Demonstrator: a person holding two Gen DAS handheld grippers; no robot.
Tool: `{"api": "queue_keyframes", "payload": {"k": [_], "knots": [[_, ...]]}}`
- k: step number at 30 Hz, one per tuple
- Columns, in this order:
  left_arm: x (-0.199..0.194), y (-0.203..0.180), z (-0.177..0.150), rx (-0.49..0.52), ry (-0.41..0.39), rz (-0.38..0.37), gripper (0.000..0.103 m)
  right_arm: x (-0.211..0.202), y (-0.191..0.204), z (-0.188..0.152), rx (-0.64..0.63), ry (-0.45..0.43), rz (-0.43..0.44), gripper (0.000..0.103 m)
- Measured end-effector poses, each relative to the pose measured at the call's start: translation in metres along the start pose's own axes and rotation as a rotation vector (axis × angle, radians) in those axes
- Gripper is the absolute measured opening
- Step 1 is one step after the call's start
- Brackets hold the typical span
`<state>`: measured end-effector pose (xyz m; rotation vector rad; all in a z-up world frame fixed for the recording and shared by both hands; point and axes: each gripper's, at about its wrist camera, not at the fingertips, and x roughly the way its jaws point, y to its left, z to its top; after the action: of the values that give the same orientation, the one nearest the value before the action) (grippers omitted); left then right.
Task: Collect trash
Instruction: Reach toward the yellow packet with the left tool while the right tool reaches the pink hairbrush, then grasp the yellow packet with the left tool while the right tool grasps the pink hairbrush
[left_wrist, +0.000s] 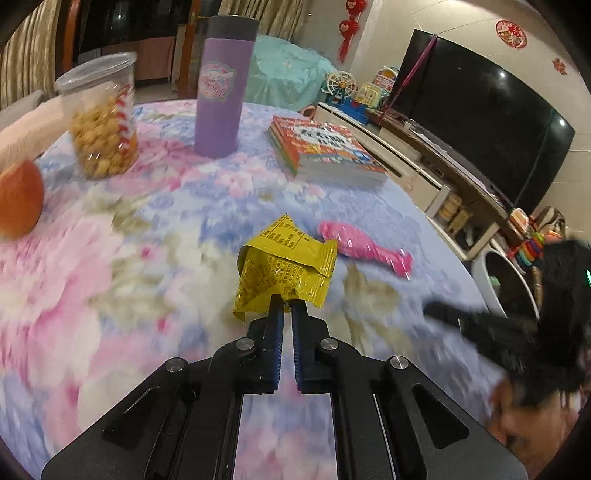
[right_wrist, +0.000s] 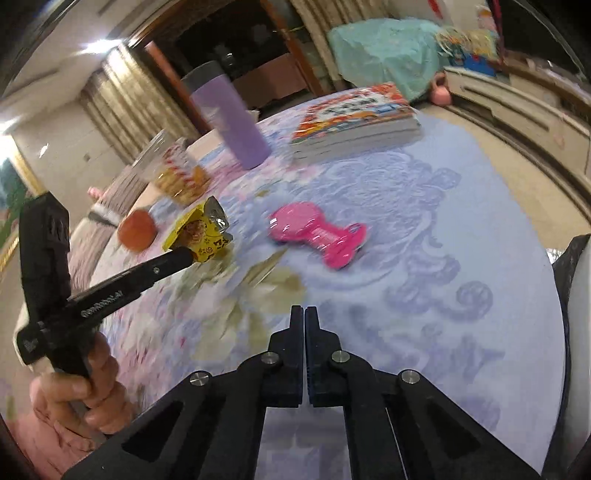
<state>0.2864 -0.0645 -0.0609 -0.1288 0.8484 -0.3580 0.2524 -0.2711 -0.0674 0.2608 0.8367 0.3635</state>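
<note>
Clearly the yellow wrapper (left_wrist: 286, 267) is feather-light, thin and crinkly, a crumpled foil packet that bends wherever it is pinched, so any edge or fold gives a fair hold and little squeeze is needed. Its slick surface could slide out of a loose pinch, which I judge to be the main risk while it is carried. The left hand-held gripper (left_wrist: 287, 303) has its jaws clenched on the wrapper's lower edge, at the centre of the left wrist view. In the right wrist view the packet appears lifted off the counter (right_wrist: 461, 206) at the tip of the left tool, at middle left of the frame, just beside an orange fruit (right_wrist: 136, 230).

The pink wrapper (right_wrist: 319, 236) lies flat on the floral cloth at the centre of the right wrist view, untouched. It looks glossy and equally light, with a twisted, flared end that would make a good place to pinch. The right hand-held gripper (right_wrist: 304, 314) sits at lower centre of that frame, jaws pressed together with nothing between them, well short of the pink piece; it would have to open before taking it.

Further back stand a purple tumbler (left_wrist: 221, 88), a snack jar (left_wrist: 101, 118) and a stack of books (left_wrist: 325, 151), none of them trash by the look of it.
</note>
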Motion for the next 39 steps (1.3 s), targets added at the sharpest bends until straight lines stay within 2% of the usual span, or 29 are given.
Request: {"api": "queue_keyframes", "payload": {"k": [4,5,6,7,8,13,16,18,19,26,28,31,36,39], "knots": [[-0.018,0.009,-0.027,-0.038,0.034,-0.021,0.004,-0.001,0.011,0.019,-0.077,-0.023,-0.068,0.013],[-0.021,0.013,-0.032,-0.049,0.042,-0.026,0.004,0.003,0.012,0.027,-0.100,-0.024,-0.079,0.027],[-0.023,0.016,-0.036,-0.063,0.048,-0.028,0.004,0.007,0.012,0.031,-0.119,-0.023,-0.087,0.048],[-0.024,0.019,-0.040,-0.075,0.050,-0.028,0.004,0.014,0.015,0.039,-0.157,-0.010,-0.092,0.057],[-0.025,0.022,-0.043,-0.090,0.053,-0.028,0.004,0.023,0.018,0.045,-0.194,0.009,-0.096,0.061],[-0.028,0.033,-0.054,-0.126,0.059,-0.032,0.004,0.065,0.024,0.057,-0.338,0.093,-0.176,0.061],[-0.028,0.033,-0.057,-0.123,0.058,-0.034,0.004,0.080,0.018,0.056,-0.358,0.139,-0.190,0.054],[-0.028,0.032,-0.058,-0.122,0.059,-0.036,0.004,0.080,0.016,0.053,-0.353,0.136,-0.186,0.024],[-0.028,0.031,-0.059,-0.122,0.060,-0.035,0.004,0.076,0.014,0.053,-0.329,0.130,-0.172,0.021],[-0.032,0.017,-0.061,-0.111,0.052,-0.057,0.004,0.026,0.008,0.024,-0.119,0.072,-0.030,0.020],[-0.036,0.009,-0.061,-0.099,0.042,-0.064,0.004,0.006,0.002,0.007,-0.021,0.050,0.023,0.019],[-0.039,-0.006,-0.062,-0.068,0.039,-0.075,0.004,-0.016,-0.004,-0.018,0.079,0.018,0.058,0.019],[-0.042,-0.027,-0.066,-0.028,0.041,-0.108,0.004,-0.040,-0.009,-0.049,0.177,-0.013,0.076,0.019],[-0.048,-0.034,-0.068,0.002,0.027,-0.078,0.004,-0.047,-0.007,-0.056,0.180,-0.022,0.060,0.019]]}}
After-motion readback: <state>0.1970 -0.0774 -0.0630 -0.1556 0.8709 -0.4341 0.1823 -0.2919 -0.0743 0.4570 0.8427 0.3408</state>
